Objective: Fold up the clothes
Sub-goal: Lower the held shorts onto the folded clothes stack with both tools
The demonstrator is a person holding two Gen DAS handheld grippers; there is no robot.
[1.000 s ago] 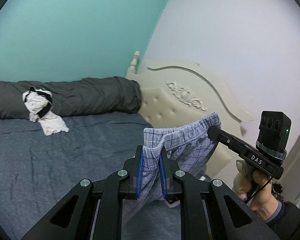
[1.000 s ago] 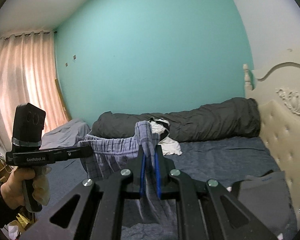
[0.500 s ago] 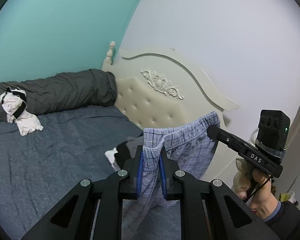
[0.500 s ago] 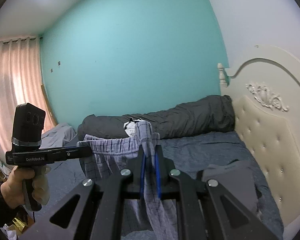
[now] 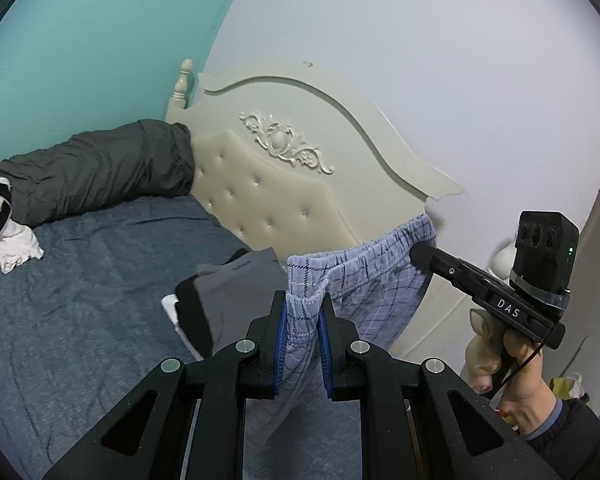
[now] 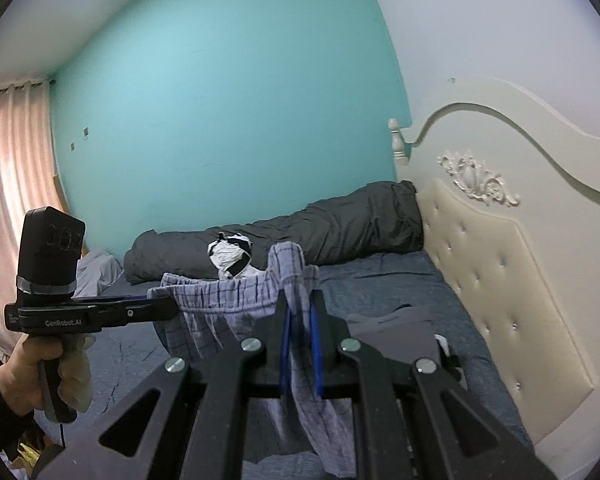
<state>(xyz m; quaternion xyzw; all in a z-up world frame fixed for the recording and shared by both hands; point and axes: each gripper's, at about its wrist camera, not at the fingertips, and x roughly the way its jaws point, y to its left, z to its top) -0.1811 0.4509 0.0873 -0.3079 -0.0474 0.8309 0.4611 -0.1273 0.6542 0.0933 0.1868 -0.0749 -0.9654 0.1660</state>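
Currently, both tools carry one garment in the air over the bed.

Left tool (image 5: 302,330): pressed together on a bunched end of the waistband; its blue pads (image 5: 279,344) sandwich the fabric.
Right tool (image 6: 299,336): likewise pinching the other end of the waistband, cloth gathered between the fingers.
Task item: plaid pajama shorts (image 5: 364,280), pale blue with dark check lines, held by the elastic waistband and hanging free below both tools; no part is seen resting on the bed.
Span between tools: the waistband runs nearly level from one tool to the other with a slight sag, so the tension is moderate.
Below: blue bed sheet (image 5: 84,280), with a folded grey garment (image 5: 240,292) just beside the hanging shorts, near the cream headboard (image 5: 284,200).
Farther off: a rolled dark duvet (image 6: 332,228) along the teal wall, with a crumpled white and black garment (image 6: 230,252) against it.
Step judged: carrying or spreading the shorts ahead of laying them flat.
Technique: keep both pinches firm and level, draw the tools apart until the waistband is straight, lower the leg hems to the sheet ahead of the waistband.
Risk: landing on the grey garment; choose bare sheet.
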